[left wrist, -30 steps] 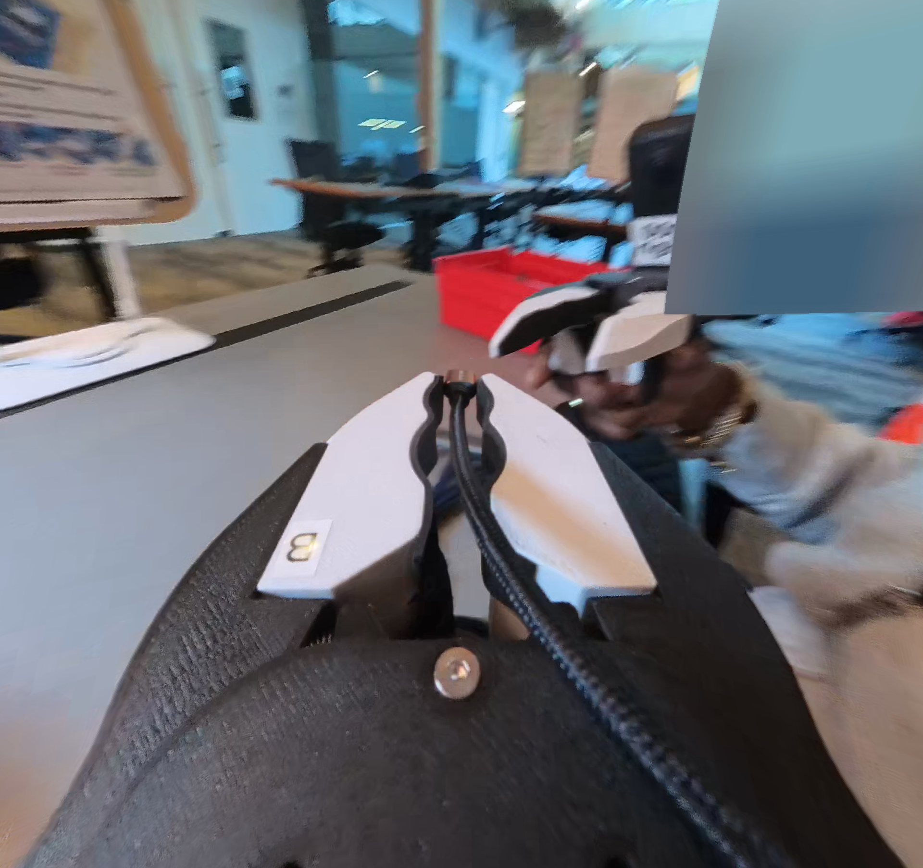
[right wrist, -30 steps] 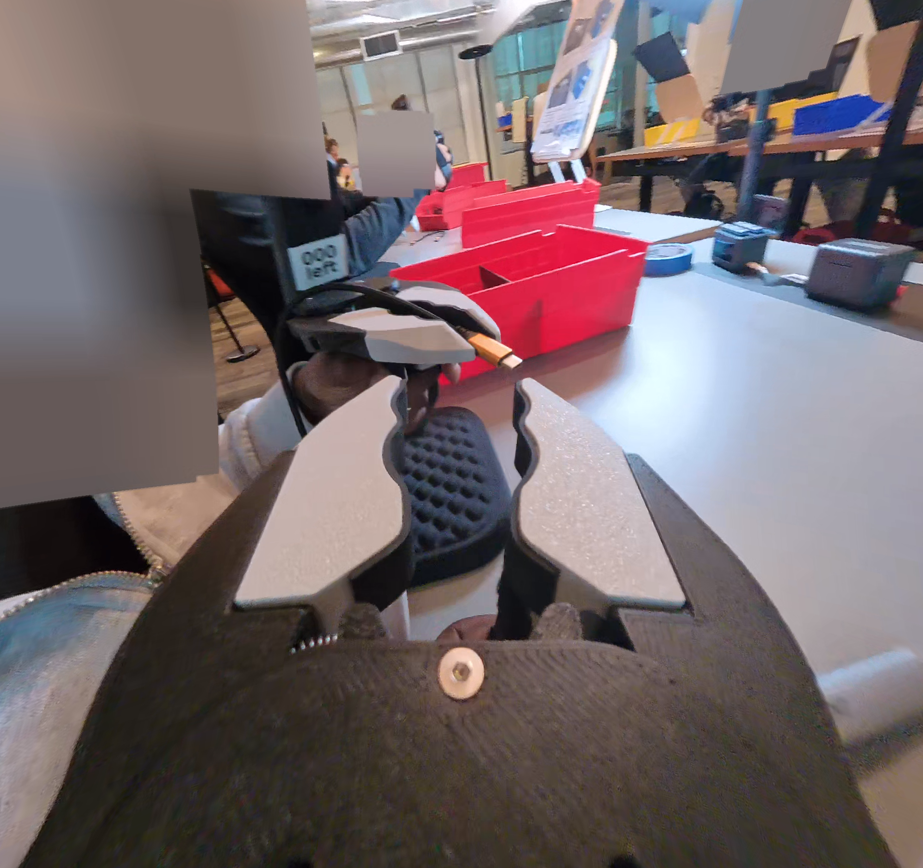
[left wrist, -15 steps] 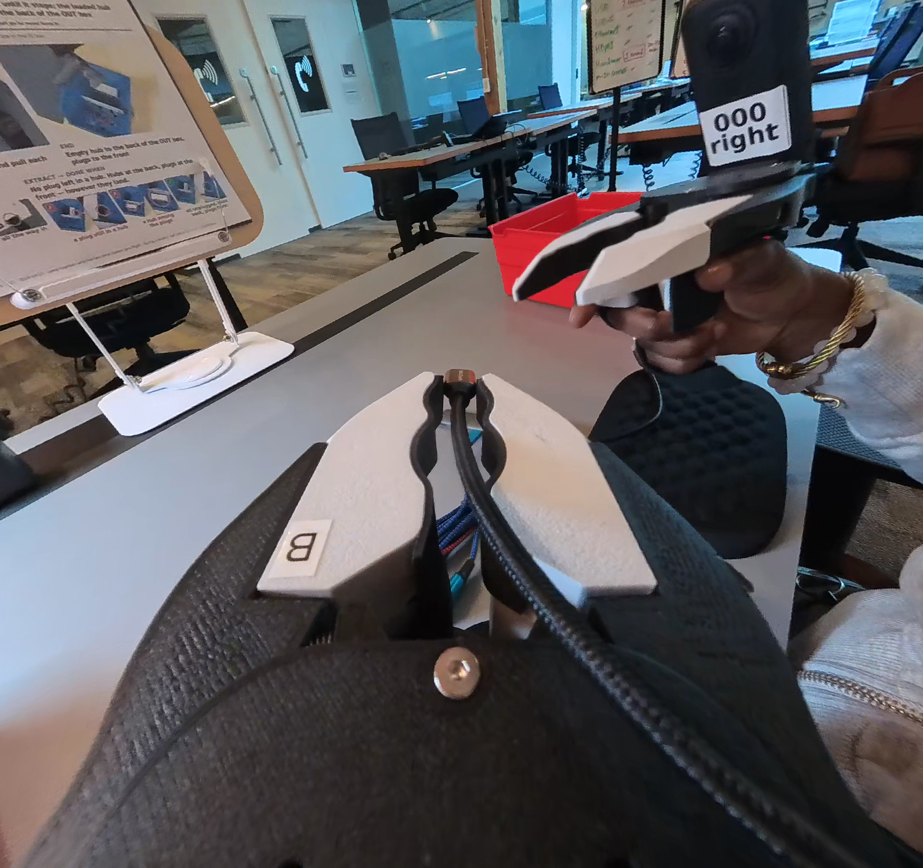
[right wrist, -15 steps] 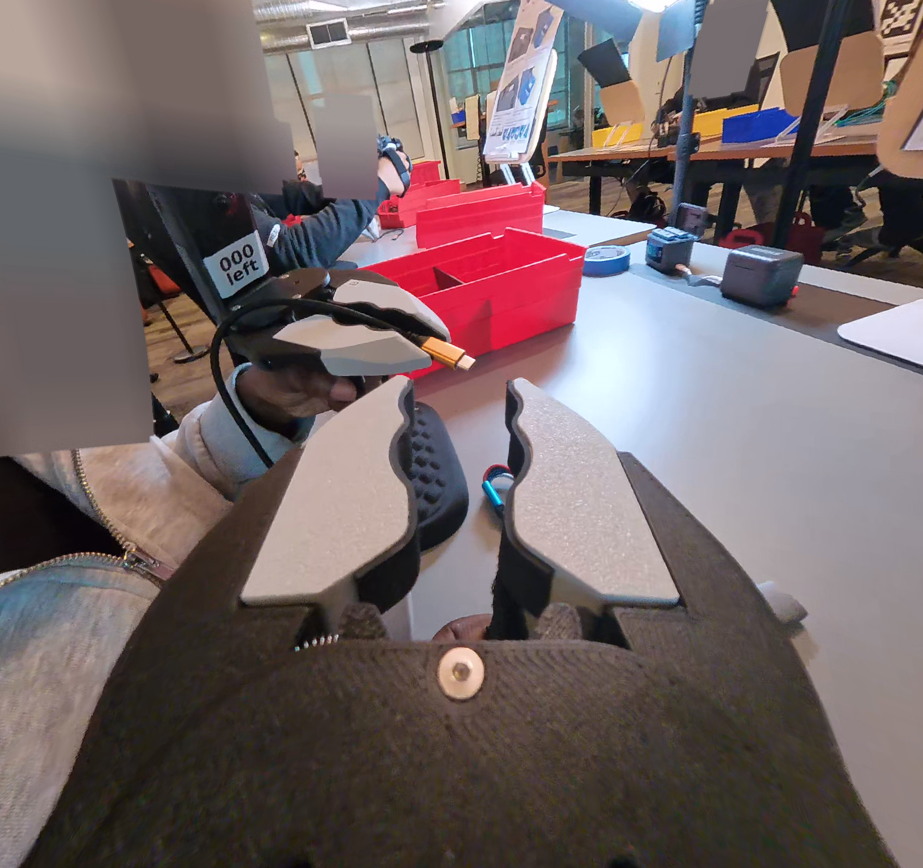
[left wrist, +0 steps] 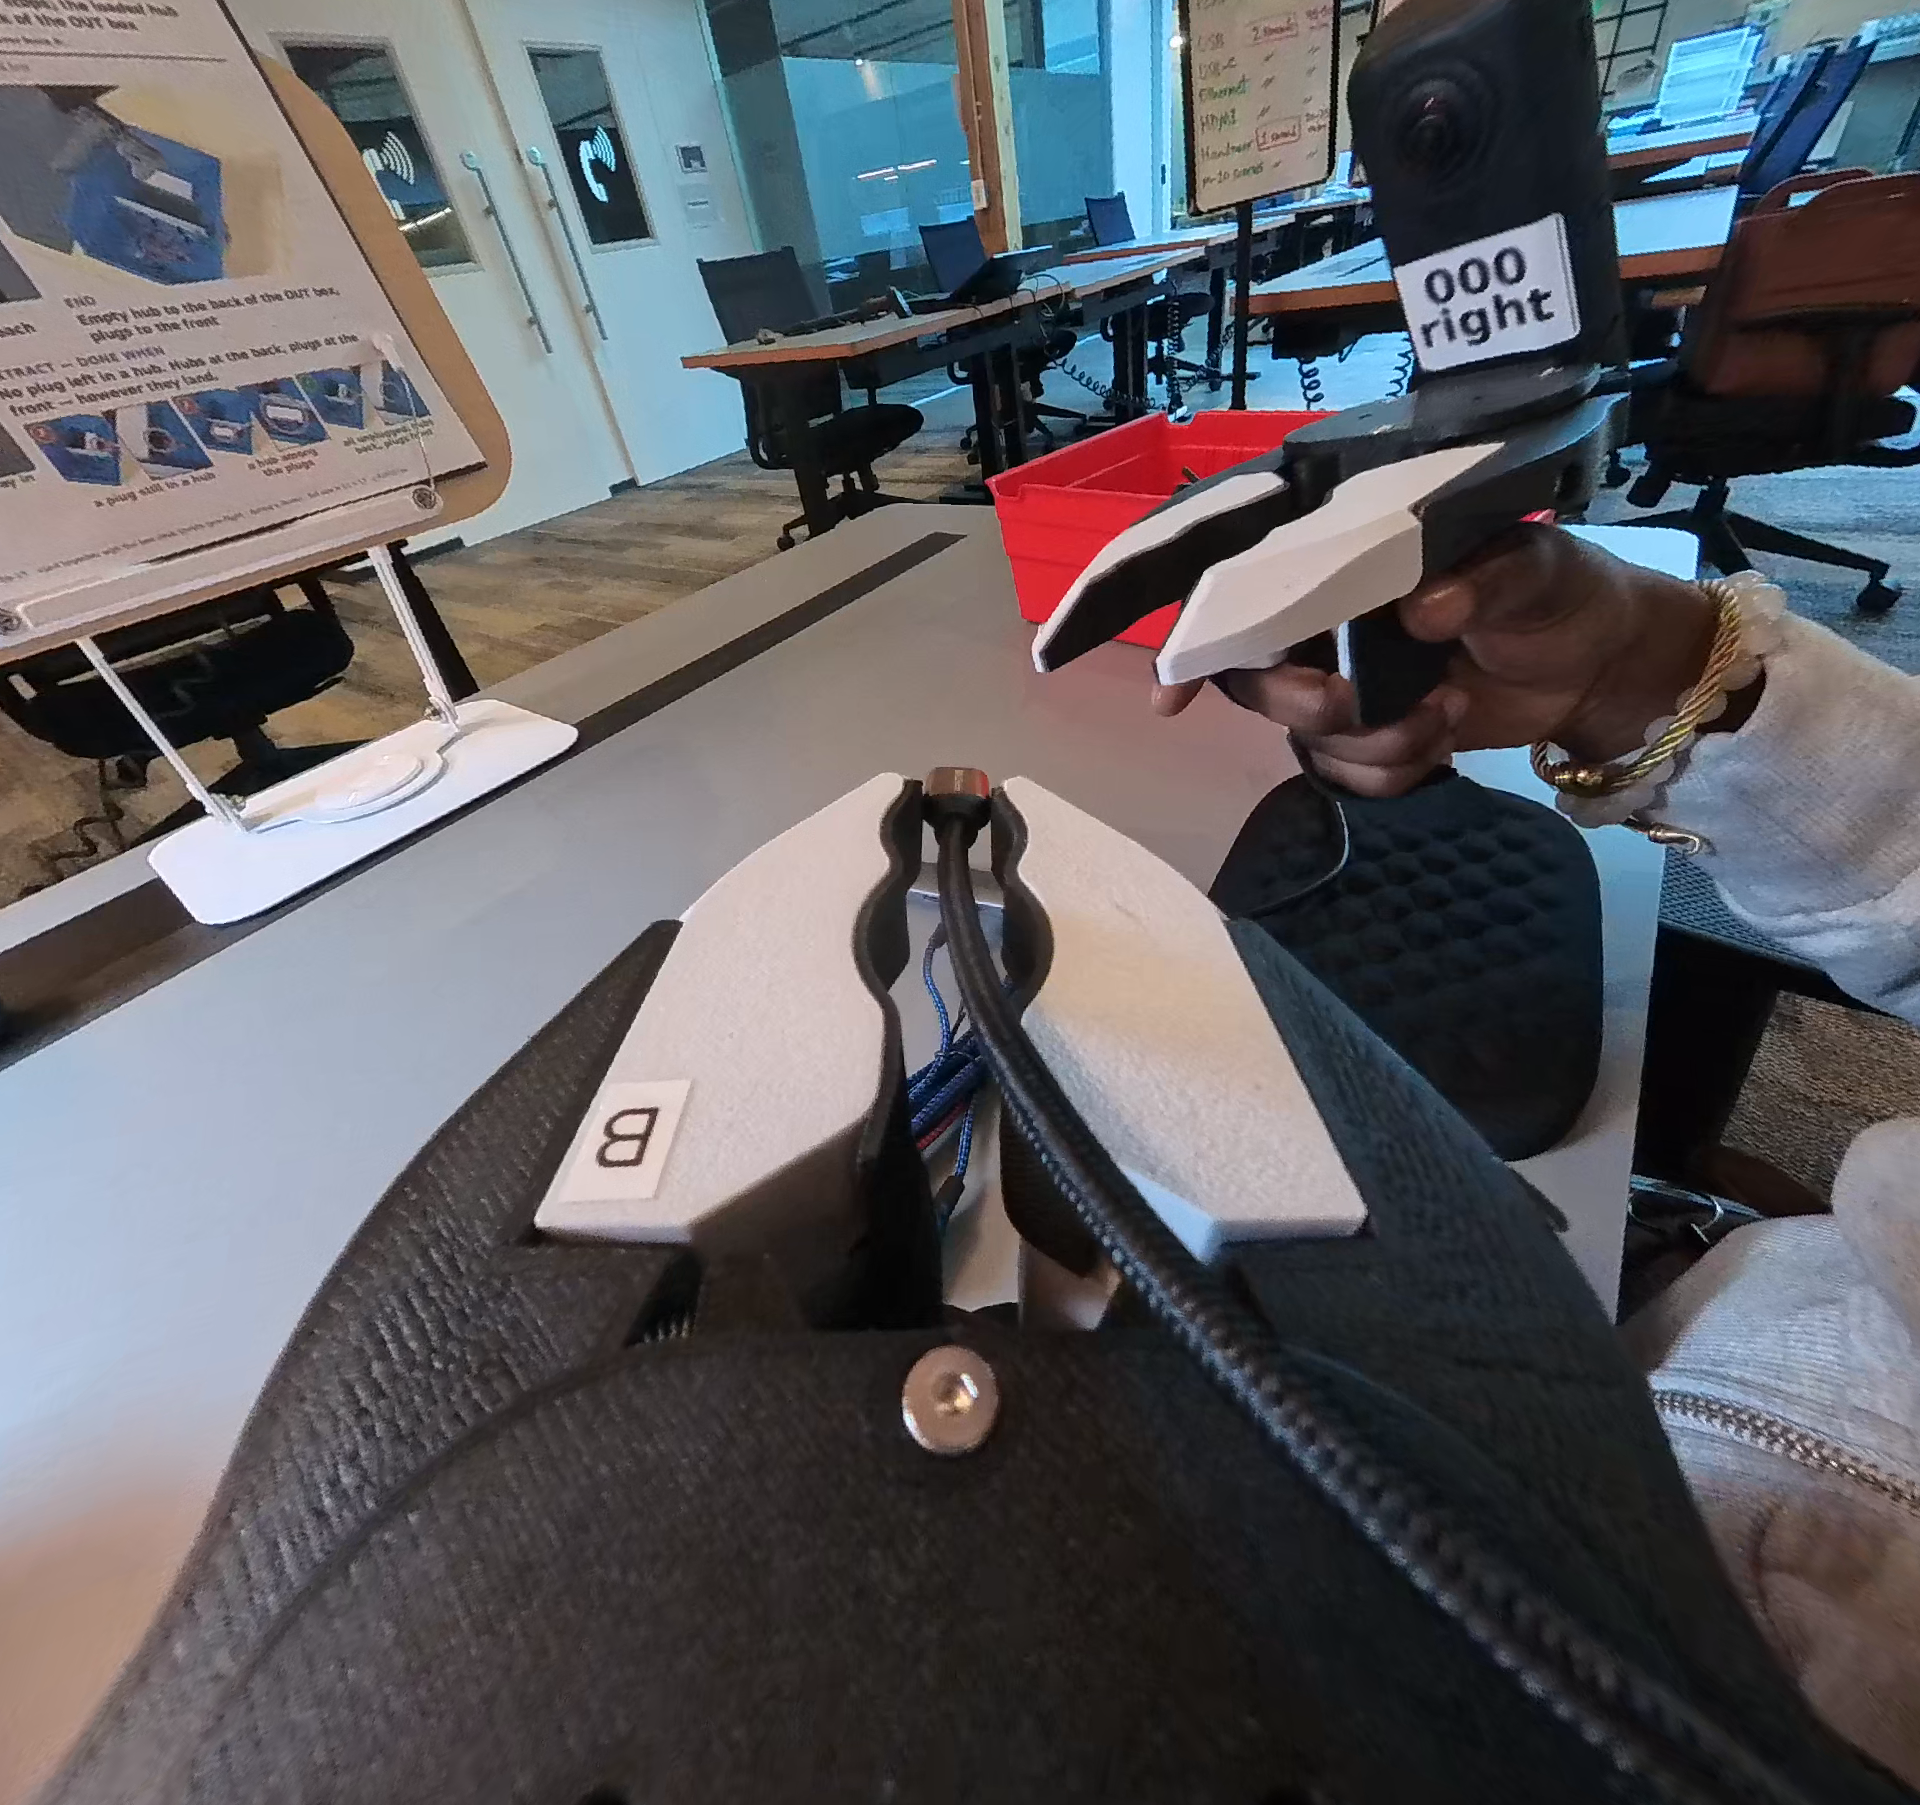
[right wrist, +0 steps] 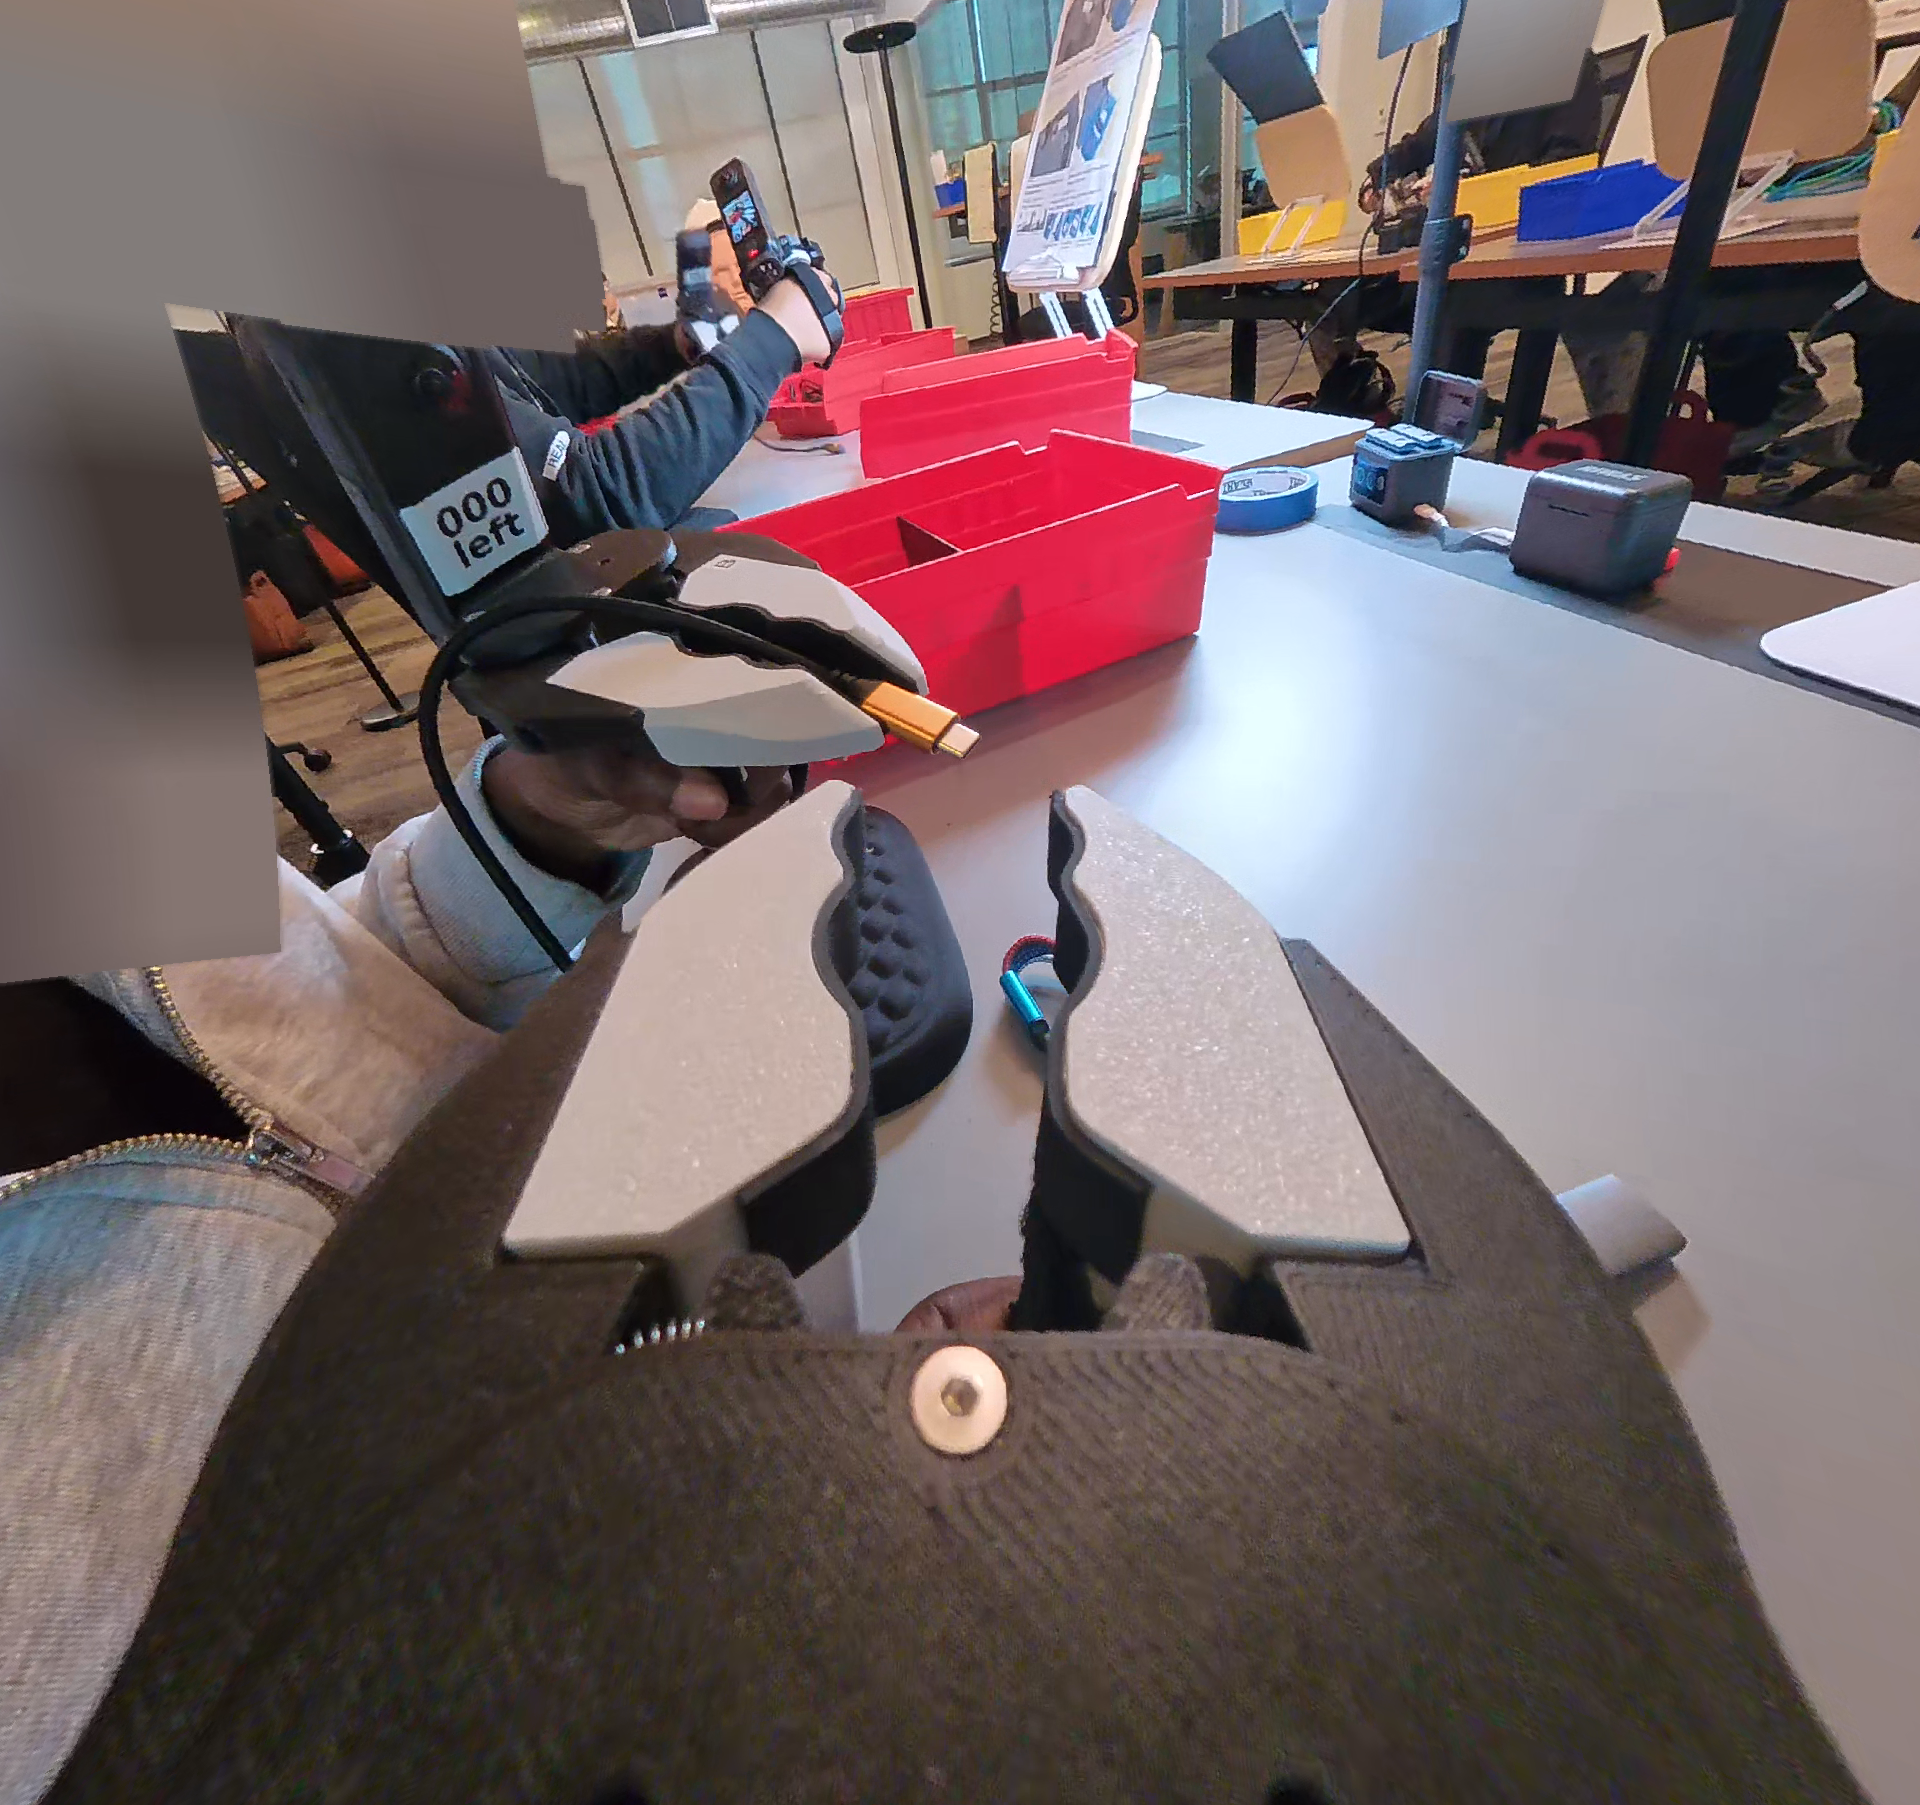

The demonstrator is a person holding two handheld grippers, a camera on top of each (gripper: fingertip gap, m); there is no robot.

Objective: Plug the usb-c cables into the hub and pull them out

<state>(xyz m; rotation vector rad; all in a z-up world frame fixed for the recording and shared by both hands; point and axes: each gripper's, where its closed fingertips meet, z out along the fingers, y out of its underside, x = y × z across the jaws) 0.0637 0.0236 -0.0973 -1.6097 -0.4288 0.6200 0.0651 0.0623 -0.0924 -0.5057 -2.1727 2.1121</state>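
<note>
A black dimpled pad (right wrist: 902,966) lies on the grey counter (right wrist: 1455,820) just left of the jaws; ahead, a red bin (right wrist: 1039,560), blue tape roll (right wrist: 1268,498) and grey box (right wrist: 1600,529).

Ahead of the two grippers the grey table (right wrist: 1455,872) lay broad and bare, giving plenty of room to pass toward its middle. Along the near edge a black dimpled pad (left wrist: 1455,945) took up the ground under the right gripper (left wrist: 1117,649), and a bunch of blue and red cables (left wrist: 951,1080) lay on the table just beside it. A red bin (right wrist: 1039,571) blocked the far side behind the left gripper (right wrist: 894,706). Farther off stood a tape roll (right wrist: 1268,498) and two small boxes (right wrist: 1600,529), well apart from the hands. A sign stand (left wrist: 343,789) closed the opposite side.
</note>
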